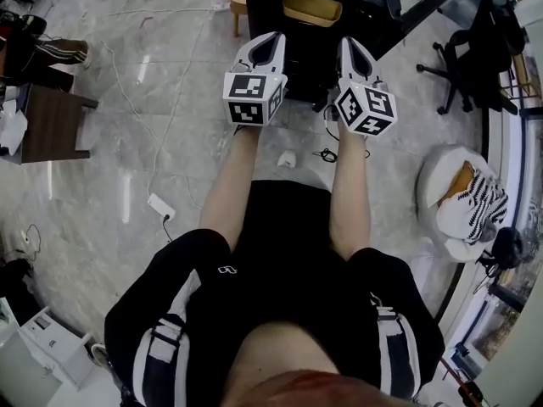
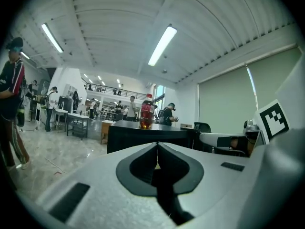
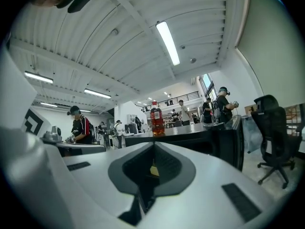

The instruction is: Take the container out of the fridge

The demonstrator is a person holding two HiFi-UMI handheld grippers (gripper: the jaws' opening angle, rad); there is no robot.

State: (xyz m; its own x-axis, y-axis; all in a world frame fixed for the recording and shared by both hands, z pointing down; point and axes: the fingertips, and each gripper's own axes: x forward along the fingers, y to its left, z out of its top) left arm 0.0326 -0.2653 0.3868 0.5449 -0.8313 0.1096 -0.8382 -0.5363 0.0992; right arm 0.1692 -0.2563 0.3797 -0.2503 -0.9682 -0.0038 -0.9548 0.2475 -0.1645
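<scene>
Left gripper (image 2: 157, 145) and right gripper (image 3: 153, 146): jaws closed together, nothing between. Ahead of both, black fridge (image 1: 316, 47) on marble floor (image 1: 170, 75), red-labelled bottle (image 2: 146, 111) on top. Fridge interior not discernible.

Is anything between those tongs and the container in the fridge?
Nothing visible is. The fridge door hangs open at right, and the yellowish container shows ahead of the shut left tongs and right tongs.

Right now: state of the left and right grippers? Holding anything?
Grey two-jaw left gripper: shut, jaws tip to tip, nothing between them.
Grey two-jaw right gripper: shut, jaws tip to tip, nothing between them.
</scene>
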